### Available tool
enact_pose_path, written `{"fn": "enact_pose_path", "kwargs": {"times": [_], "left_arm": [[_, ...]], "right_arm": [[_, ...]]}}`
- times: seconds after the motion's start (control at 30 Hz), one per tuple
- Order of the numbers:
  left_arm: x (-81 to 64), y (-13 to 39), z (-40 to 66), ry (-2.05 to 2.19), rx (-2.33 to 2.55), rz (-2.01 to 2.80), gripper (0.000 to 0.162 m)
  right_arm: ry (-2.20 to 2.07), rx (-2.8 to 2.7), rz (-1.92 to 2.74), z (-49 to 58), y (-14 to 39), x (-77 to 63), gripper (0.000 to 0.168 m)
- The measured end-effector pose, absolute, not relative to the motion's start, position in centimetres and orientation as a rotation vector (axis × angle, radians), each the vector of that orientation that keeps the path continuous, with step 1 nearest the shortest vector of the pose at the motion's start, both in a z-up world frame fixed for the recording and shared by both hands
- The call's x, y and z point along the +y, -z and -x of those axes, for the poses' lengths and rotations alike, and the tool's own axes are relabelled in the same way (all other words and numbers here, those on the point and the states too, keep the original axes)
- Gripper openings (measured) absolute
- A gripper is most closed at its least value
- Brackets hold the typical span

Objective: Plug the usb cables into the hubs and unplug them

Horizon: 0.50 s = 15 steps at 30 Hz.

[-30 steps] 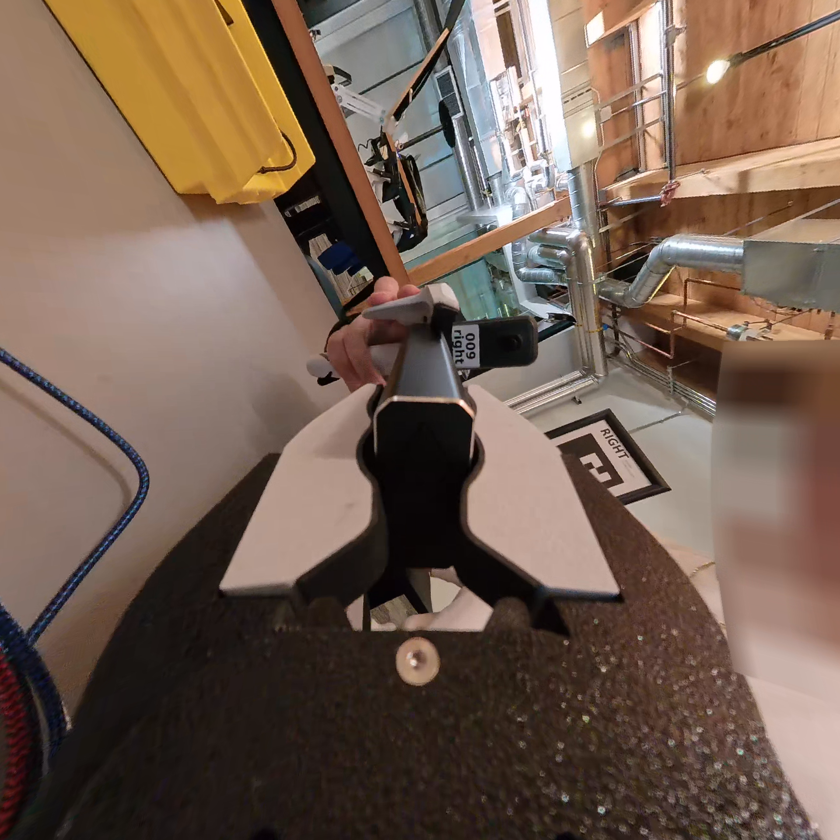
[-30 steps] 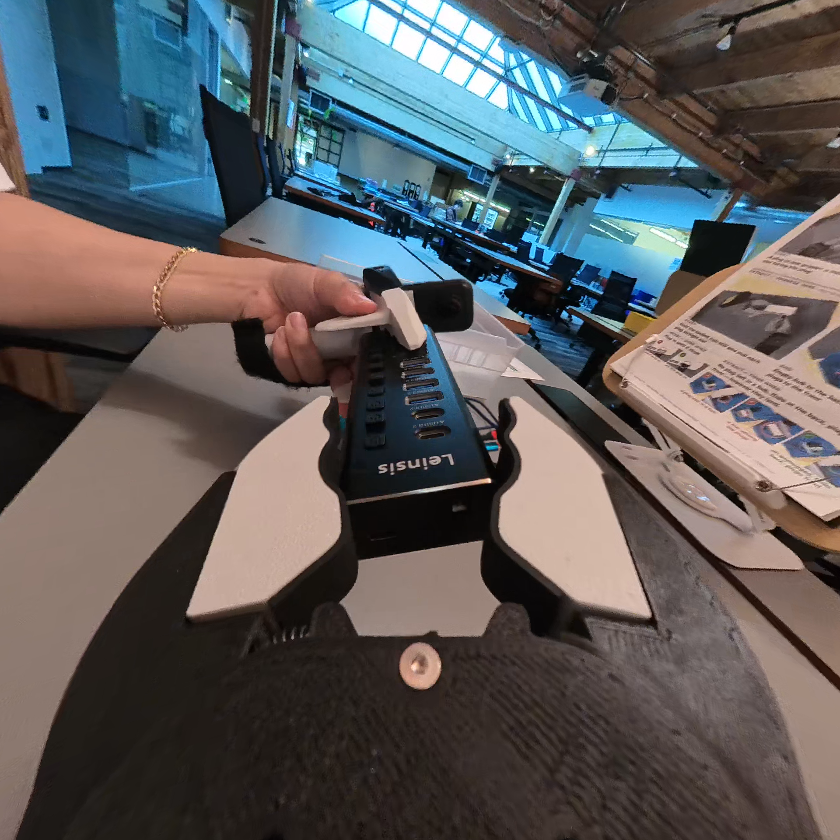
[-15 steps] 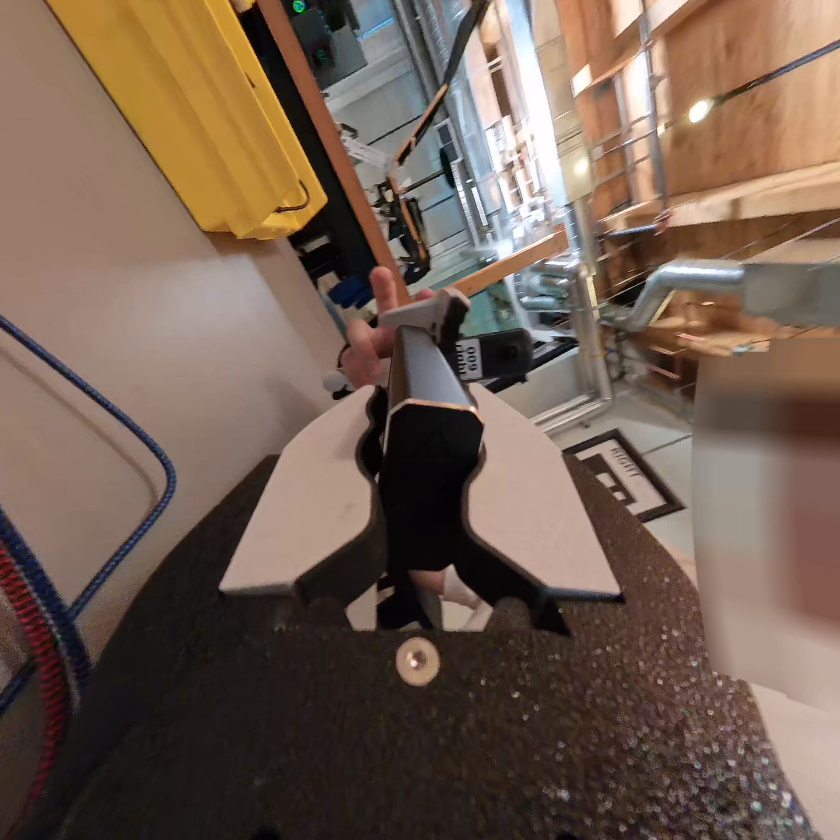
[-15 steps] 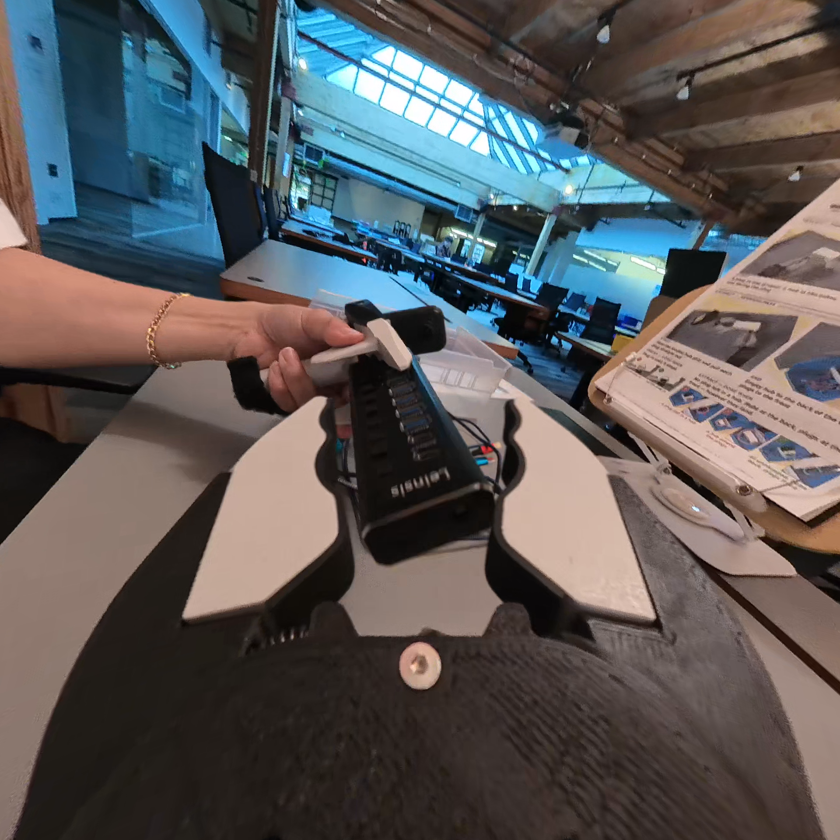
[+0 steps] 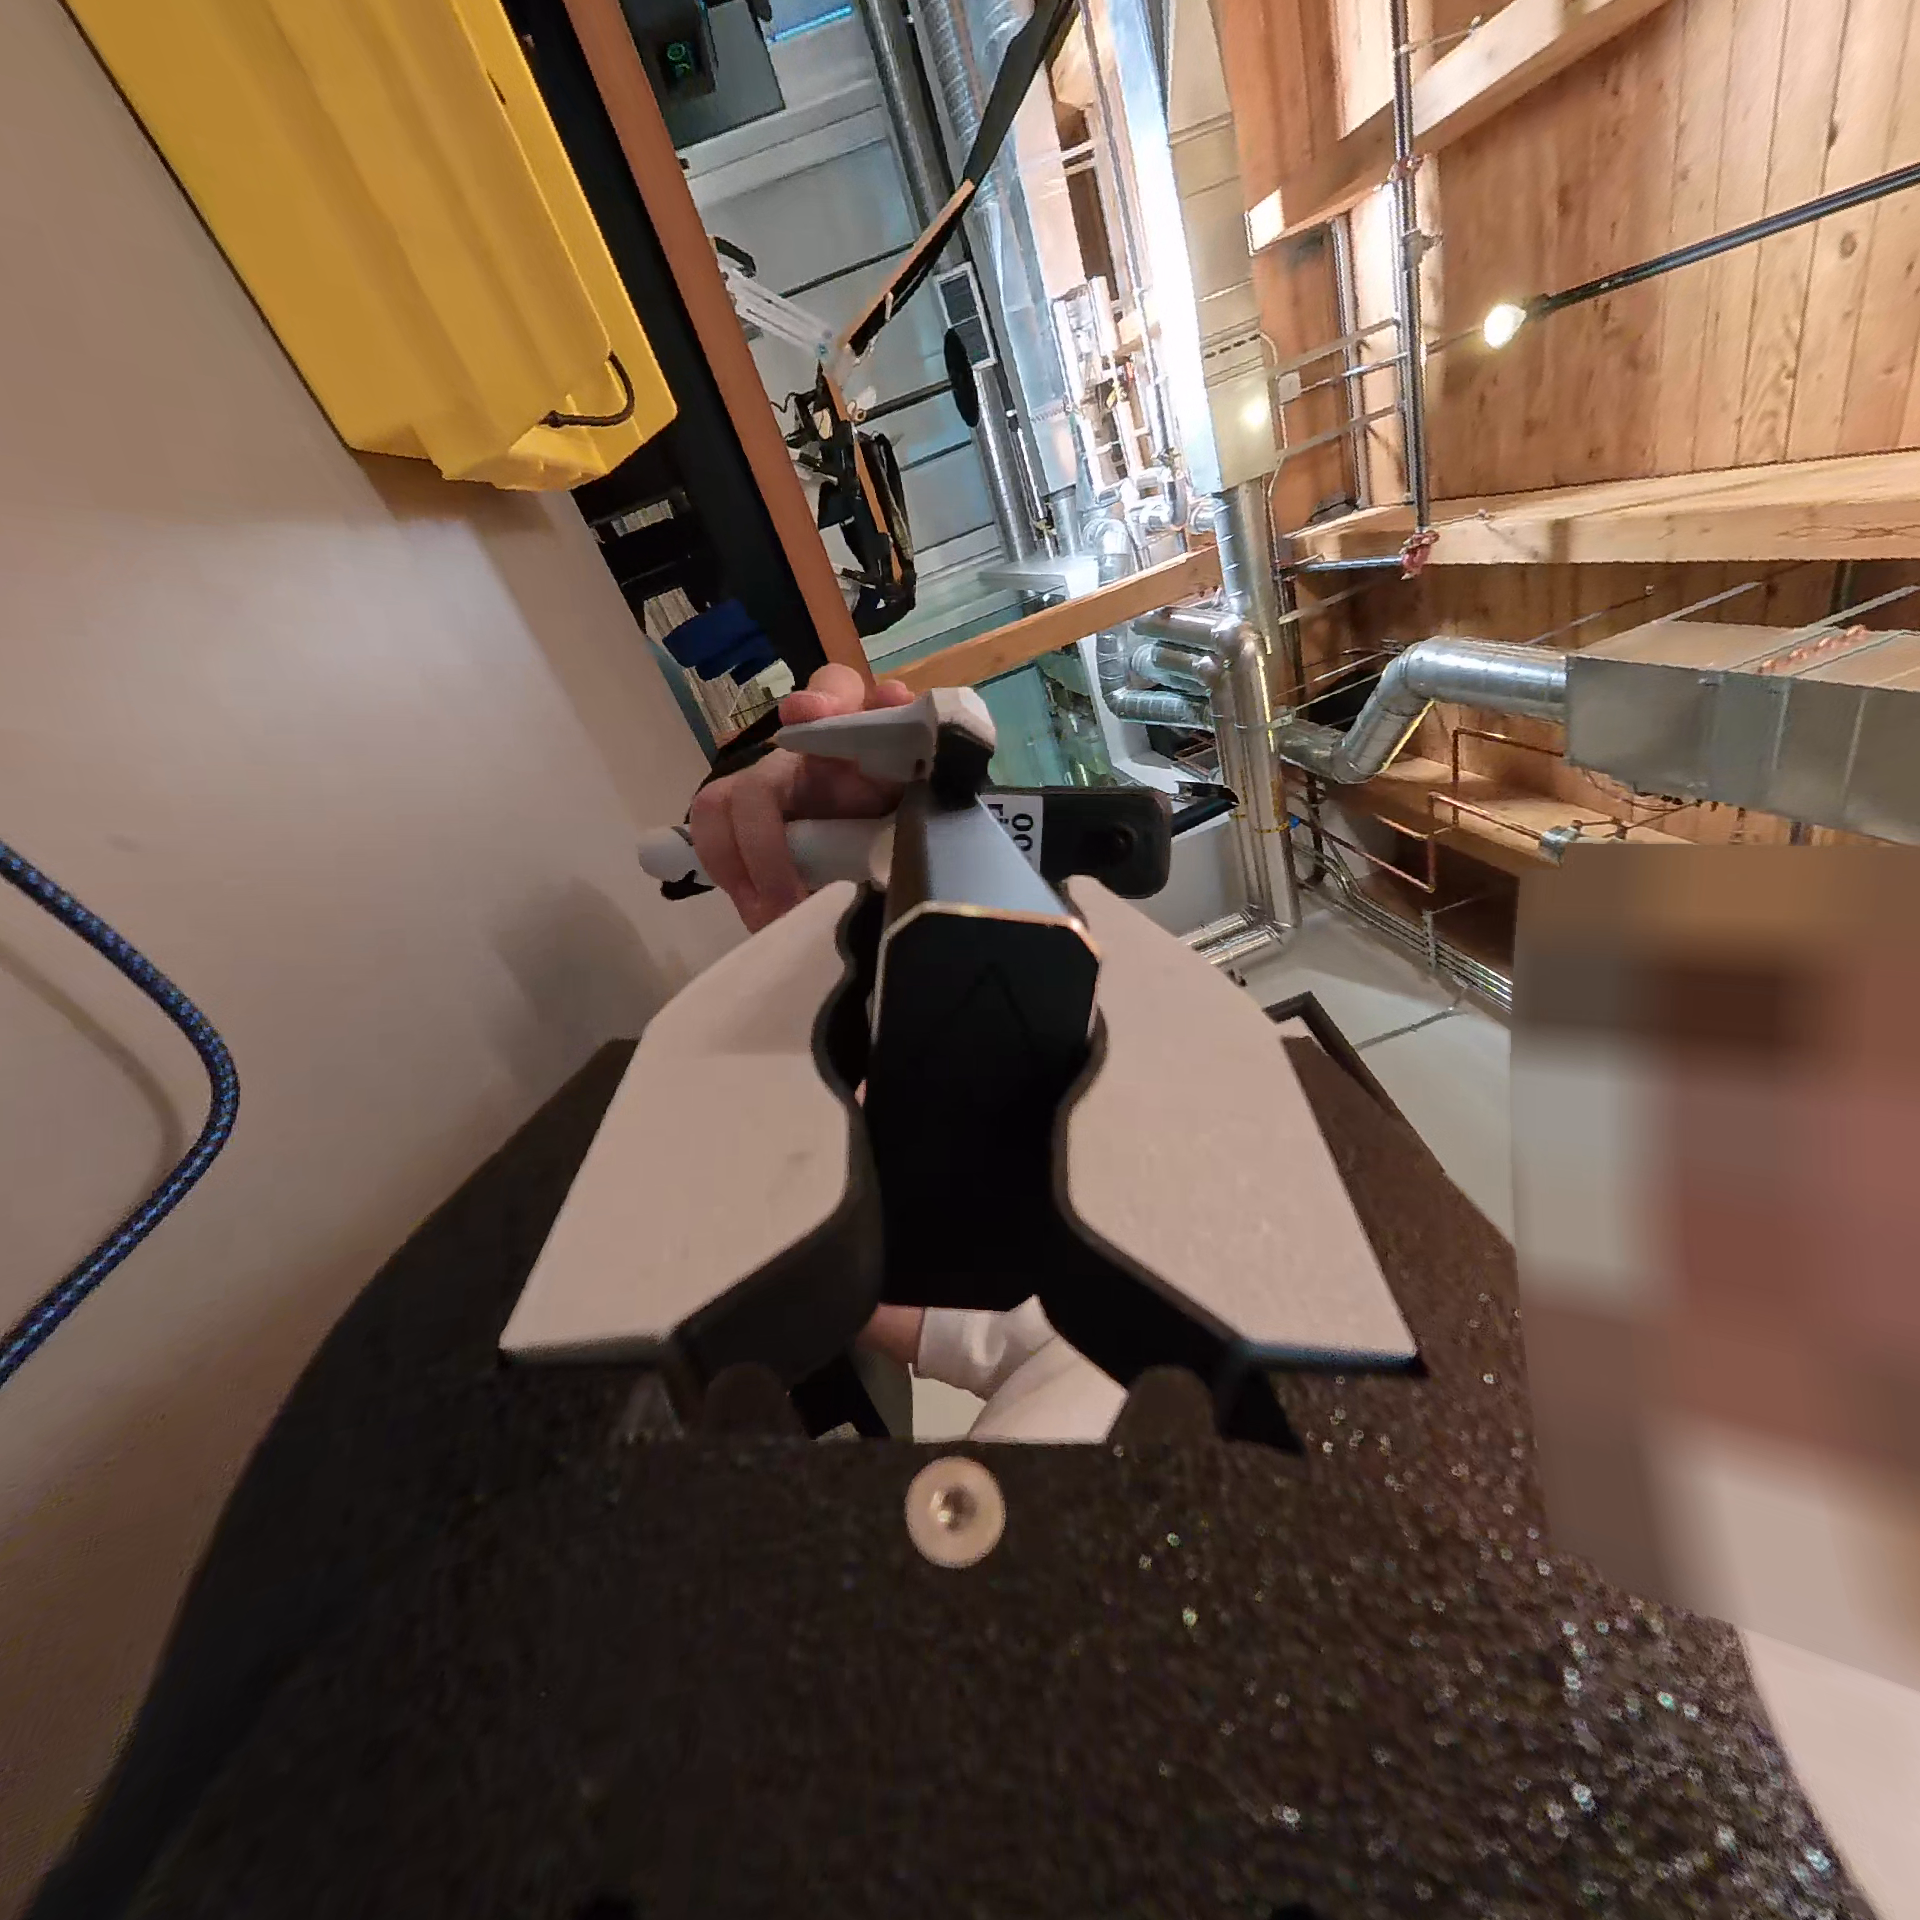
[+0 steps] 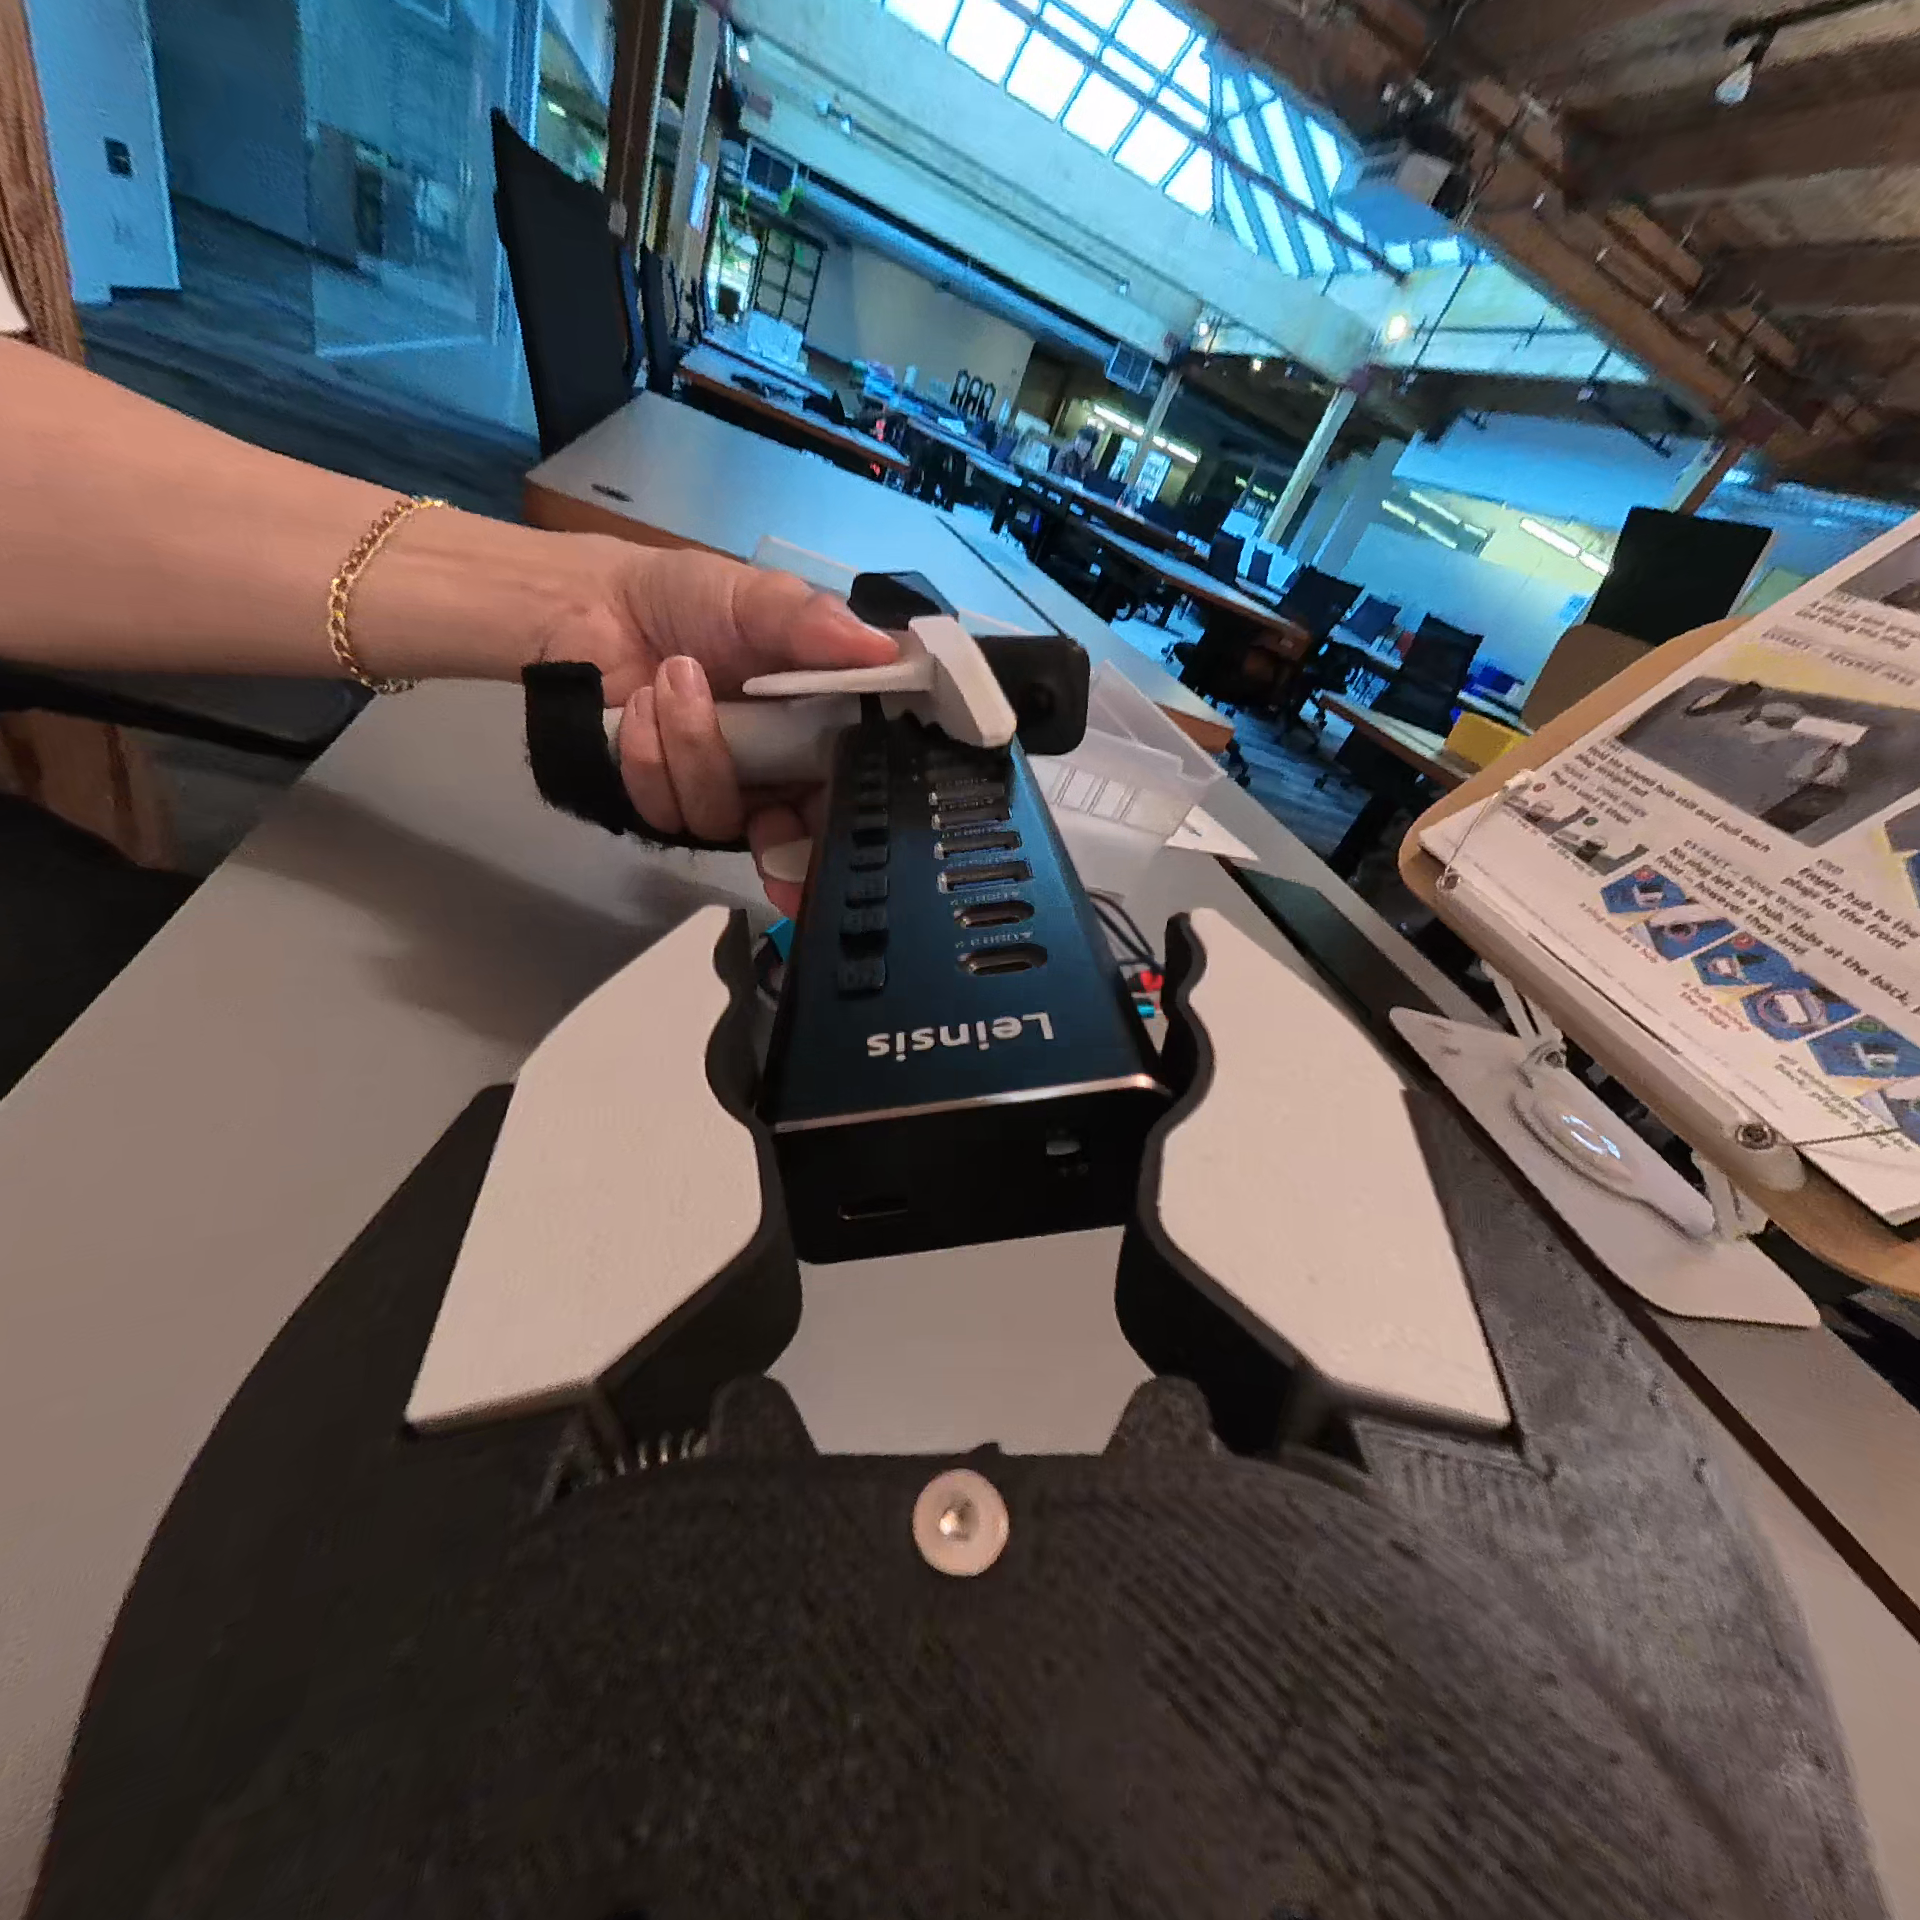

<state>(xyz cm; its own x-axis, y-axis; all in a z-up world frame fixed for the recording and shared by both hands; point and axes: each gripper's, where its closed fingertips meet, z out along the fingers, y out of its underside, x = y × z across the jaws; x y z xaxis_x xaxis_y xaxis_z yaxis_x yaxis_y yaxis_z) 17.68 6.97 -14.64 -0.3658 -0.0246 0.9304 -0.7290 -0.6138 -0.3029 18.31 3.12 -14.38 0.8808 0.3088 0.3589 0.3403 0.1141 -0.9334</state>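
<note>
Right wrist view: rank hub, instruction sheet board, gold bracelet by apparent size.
1. Black hub, nearest the camera, so it looks inflated; both grippers clamp its ends.
2. Instruction sheet board, cut off at the right edge, so its rank against the hub is unsure.
3. Gold bracelet, clearly smallest.

One black USB hub point(image 6: 940, 997) is in view, with two grippers, one point(image 5: 977, 1081) at each end point(image 6: 961, 1081). Two hands point(image 5: 764, 821) show, one per gripper point(image 6: 686, 675). There is one yellow bin point(image 5: 416, 239), one blue braided cable point(image 5: 156, 1174), one gold bracelet point(image 6: 364, 592) and one instruction board point(image 6: 1714, 904).
</note>
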Motion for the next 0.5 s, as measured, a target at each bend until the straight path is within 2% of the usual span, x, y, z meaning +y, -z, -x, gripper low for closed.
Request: {"fn": "enact_pose_path", "kwargs": {"times": [0.17,0.27,0.3,0.37,0.5], "left_arm": [[7.1,14.1,-17.8,-2.102,-1.052,-1.368,0.032],[6.9,14.7,-18.0,-2.087,-1.171,-1.442,0.060],[6.7,15.0,-18.0,-2.075,-1.214,-1.457,0.057],[6.4,14.7,-17.6,-2.072,-1.233,-1.407,0.035],[5.6,14.4,-17.0,-2.053,-1.204,-1.307,0.032]], "right_arm": [[-0.052,-0.482,1.456,-18.1,13.4,3.1,0.076],[-0.053,-0.486,1.494,-18.3,14.0,3.1,0.075],[-0.059,-0.485,1.493,-18.3,13.9,3.1,0.075],[-0.095,-0.478,1.453,-18.1,13.2,2.8,0.075],[-0.118,-0.486,1.407,-17.8,12.1,2.2,0.075]]}}
